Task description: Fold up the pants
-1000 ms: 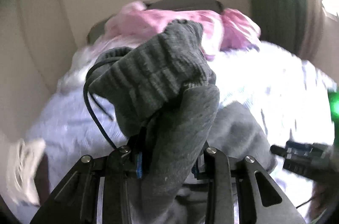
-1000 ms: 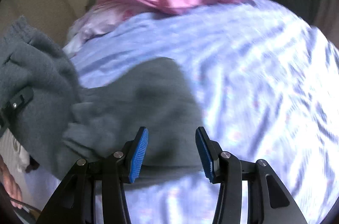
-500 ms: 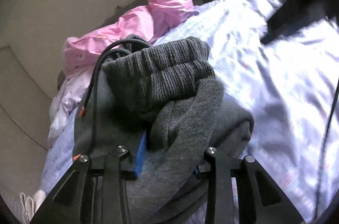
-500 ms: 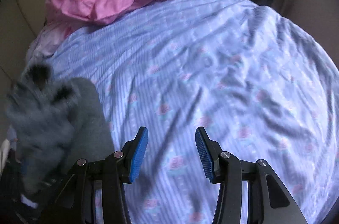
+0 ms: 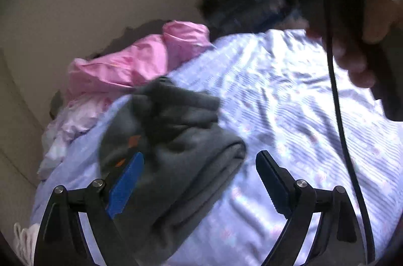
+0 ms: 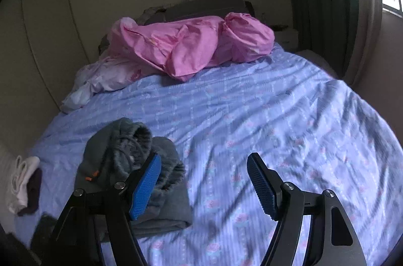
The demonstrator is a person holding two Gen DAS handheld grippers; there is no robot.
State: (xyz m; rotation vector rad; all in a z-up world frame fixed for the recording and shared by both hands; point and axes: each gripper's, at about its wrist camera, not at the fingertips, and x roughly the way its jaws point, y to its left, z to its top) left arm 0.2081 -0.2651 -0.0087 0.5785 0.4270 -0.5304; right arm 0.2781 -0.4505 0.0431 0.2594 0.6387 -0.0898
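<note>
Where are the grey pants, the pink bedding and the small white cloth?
grey pants (image 6: 161, 200): right wrist view, flat folded lower part.
pink bedding (image 6: 191, 44): right wrist view, middle of the crumpled heap.
white cloth (image 6: 21, 175): right wrist view, its pale middle.

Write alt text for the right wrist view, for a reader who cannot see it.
Folded grey pants lie in a bundle on a bed's lilac floral sheet, behind the left finger of the right gripper, whose jaws are opening with nothing between them. Crumpled pink bedding is heaped at the far end.
</note>
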